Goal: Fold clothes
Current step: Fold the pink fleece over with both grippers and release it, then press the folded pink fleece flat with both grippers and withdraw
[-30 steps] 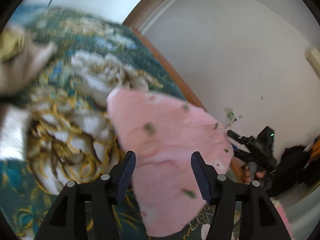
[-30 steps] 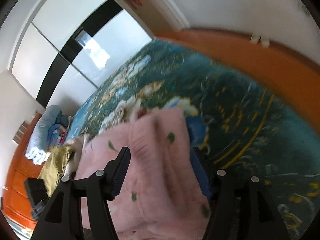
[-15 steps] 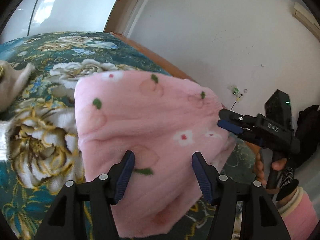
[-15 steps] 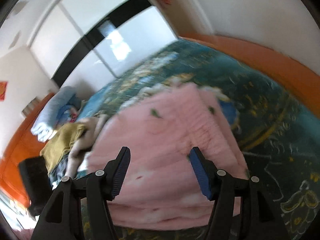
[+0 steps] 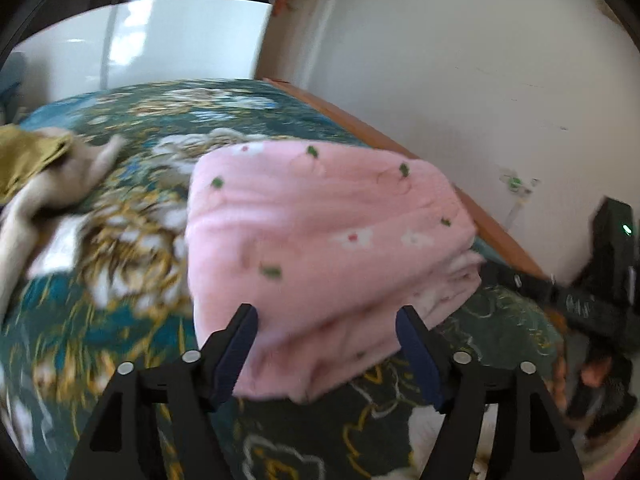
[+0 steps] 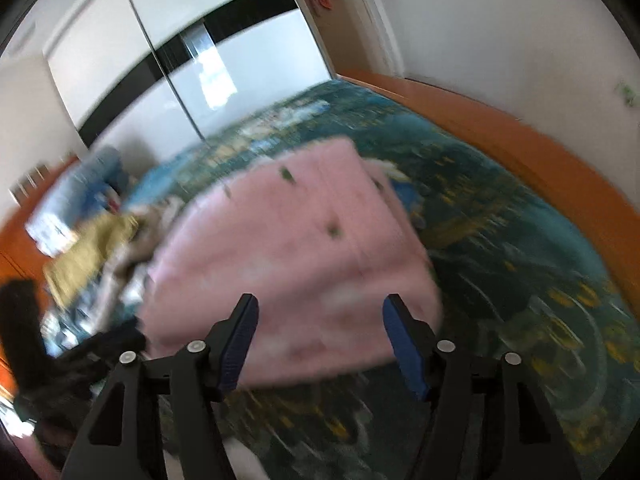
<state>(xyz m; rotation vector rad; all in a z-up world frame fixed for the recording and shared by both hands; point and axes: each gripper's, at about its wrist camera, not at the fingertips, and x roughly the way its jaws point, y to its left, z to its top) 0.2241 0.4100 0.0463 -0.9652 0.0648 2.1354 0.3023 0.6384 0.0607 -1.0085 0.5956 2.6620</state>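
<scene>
My left claw (image 5: 326, 322) is spread wide, holding nothing, its blue-padded fingers (image 5: 236, 344) hanging just short of the near edge of the pink garment (image 5: 320, 240). That garment, printed with small green leaves and white flowers, lies folded into a thick stack on the teal floral bedspread (image 5: 120, 320). My right claw (image 6: 320, 320) is equally wide and empty, with the same pink stack (image 6: 296, 256) just beyond its tips; that view is blurred. A mustard cloth (image 5: 24, 156) and a beige garment (image 5: 60, 184) lie further off on the bed.
</scene>
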